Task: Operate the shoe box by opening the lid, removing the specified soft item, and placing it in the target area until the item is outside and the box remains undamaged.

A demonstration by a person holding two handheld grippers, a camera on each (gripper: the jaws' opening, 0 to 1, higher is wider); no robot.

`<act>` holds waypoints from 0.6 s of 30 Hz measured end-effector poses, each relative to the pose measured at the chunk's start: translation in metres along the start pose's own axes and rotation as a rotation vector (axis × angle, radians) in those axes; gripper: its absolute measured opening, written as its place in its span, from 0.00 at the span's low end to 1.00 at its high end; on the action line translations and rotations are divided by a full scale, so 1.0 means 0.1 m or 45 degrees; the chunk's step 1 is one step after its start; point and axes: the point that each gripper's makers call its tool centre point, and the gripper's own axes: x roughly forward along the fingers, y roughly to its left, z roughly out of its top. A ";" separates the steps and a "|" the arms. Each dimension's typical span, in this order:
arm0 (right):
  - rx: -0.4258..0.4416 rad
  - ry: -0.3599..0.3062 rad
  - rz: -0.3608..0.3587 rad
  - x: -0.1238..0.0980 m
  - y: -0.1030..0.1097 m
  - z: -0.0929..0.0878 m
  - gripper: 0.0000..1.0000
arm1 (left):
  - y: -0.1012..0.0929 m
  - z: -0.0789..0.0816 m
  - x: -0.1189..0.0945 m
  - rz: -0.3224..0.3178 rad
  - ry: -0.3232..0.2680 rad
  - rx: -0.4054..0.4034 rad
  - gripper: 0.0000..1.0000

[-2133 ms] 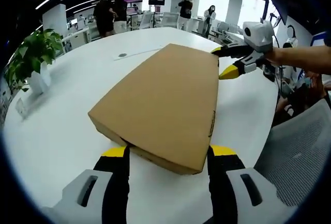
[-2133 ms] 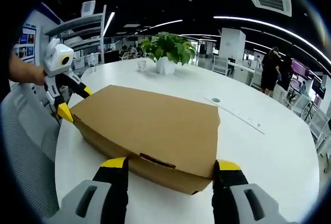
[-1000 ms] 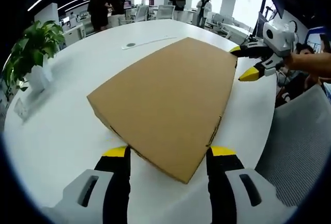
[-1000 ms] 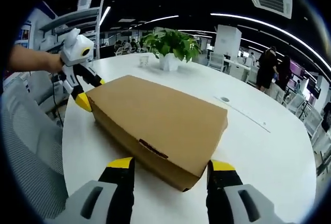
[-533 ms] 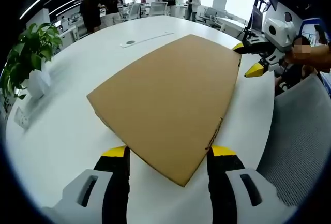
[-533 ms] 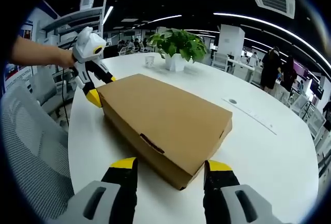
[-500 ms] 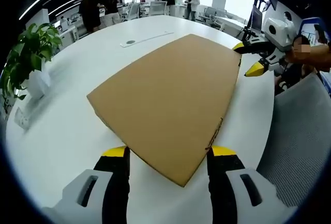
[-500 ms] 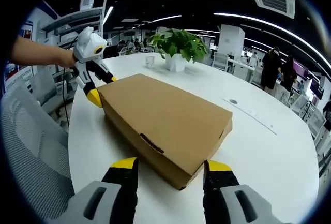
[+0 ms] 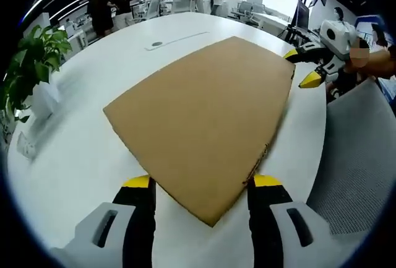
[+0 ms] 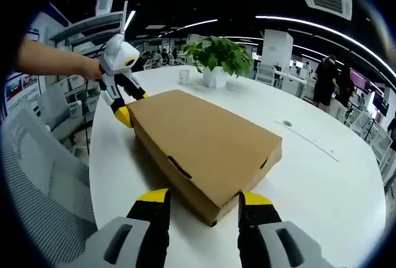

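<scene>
Cardboard box, lid closed, lies mid-surface. Left tongs and right tongs, both apart, straddle opposite corners at 6 o'clock. Step: opening the lid, not yet begun; next likely calls for lifting its front edge gently.

Open-plan office: desks, ceiling lights.

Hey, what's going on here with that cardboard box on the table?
A person holds a two-jaw gripper in each hand at opposite corners of a closed cardboard shoe box on a round white table. The right gripper has its open jaws on either side of one corner; the left gripper is at the far corner. The lid is not lifted yet. A potted plant stands beyond.
</scene>
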 end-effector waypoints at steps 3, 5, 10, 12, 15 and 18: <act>-0.018 0.000 0.003 0.02 0.08 0.01 0.38 | 0.04 -0.02 -0.01 0.019 -0.011 -0.003 0.62; -0.004 -0.004 0.000 0.02 0.09 0.02 0.38 | 0.06 -0.04 -0.03 0.019 -0.014 -0.017 0.61; -0.018 -0.004 -0.001 0.05 0.19 0.04 0.31 | 0.13 -0.14 -0.08 0.040 -0.049 -0.083 0.57; -0.017 -0.008 -0.002 0.06 0.22 0.05 0.31 | 0.15 -0.17 -0.10 0.049 -0.063 -0.104 0.56; -0.006 -0.015 -0.017 0.08 0.23 0.06 0.30 | 0.16 -0.20 -0.13 0.056 -0.085 -0.138 0.55; 0.001 -0.018 -0.035 0.09 0.22 0.07 0.29 | 0.15 -0.20 -0.13 0.059 -0.101 -0.161 0.54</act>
